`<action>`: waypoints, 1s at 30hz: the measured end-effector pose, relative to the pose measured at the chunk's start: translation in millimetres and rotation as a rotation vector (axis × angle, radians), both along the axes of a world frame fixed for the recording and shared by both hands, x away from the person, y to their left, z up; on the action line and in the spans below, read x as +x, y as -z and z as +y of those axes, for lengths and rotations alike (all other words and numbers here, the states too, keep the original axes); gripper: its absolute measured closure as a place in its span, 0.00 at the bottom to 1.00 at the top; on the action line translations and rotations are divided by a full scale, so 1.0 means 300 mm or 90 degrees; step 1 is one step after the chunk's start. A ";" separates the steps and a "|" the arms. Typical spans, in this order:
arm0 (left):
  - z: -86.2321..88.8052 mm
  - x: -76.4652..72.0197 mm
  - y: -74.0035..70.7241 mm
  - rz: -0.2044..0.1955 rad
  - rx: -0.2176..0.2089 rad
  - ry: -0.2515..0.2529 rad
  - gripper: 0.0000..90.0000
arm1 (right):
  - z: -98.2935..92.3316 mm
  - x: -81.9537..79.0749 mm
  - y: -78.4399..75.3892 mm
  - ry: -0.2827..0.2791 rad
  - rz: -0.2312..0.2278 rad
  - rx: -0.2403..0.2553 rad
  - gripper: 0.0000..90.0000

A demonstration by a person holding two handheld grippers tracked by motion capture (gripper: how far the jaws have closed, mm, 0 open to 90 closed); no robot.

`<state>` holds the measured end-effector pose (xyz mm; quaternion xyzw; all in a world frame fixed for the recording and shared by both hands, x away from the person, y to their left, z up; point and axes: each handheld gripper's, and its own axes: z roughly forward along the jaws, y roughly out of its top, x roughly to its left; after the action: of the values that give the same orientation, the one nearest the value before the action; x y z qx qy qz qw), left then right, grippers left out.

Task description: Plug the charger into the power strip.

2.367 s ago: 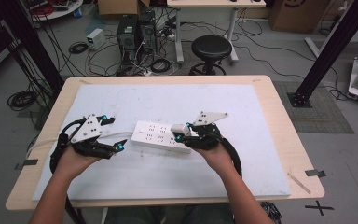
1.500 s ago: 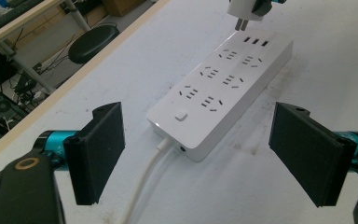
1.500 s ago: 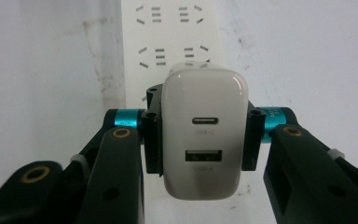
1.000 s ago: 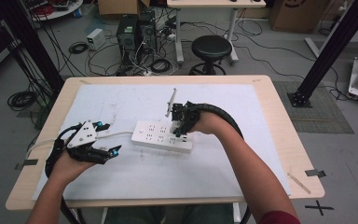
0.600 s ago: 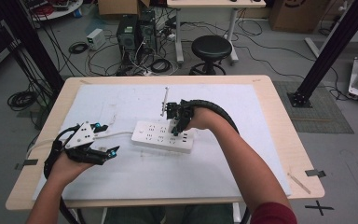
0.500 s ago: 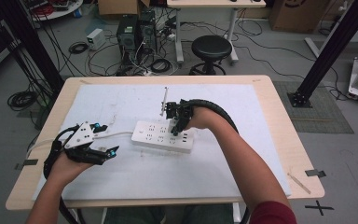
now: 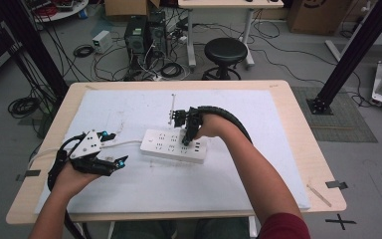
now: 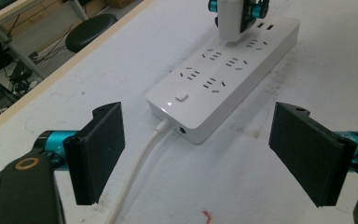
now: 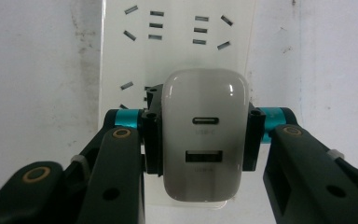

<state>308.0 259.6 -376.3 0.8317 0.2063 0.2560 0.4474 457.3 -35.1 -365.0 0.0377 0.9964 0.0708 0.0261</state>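
Right gripper view: right gripper [image 9: 200, 140] clamps the white USB charger block [image 9: 204, 140] over the white plastic power strip [image 9: 177, 37], seemingly not seated yet; left gripper [image 8: 209, 154] idles wide open nearby.

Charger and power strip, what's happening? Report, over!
Right hand-held gripper shut on white charger, at power strip sockets. Left hand-held gripper open, short of strip's cord end. Nothing in the way.
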 end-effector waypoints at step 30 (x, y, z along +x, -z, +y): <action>-0.006 0.010 -0.025 -0.001 -0.008 0.011 0.20 | -0.124 -0.053 -0.101 0.114 -0.046 0.196 0.40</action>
<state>310.9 257.7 -368.6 0.8304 0.2001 0.2517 0.4550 441.3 -72.3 -334.6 0.1273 0.9649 0.2212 0.0618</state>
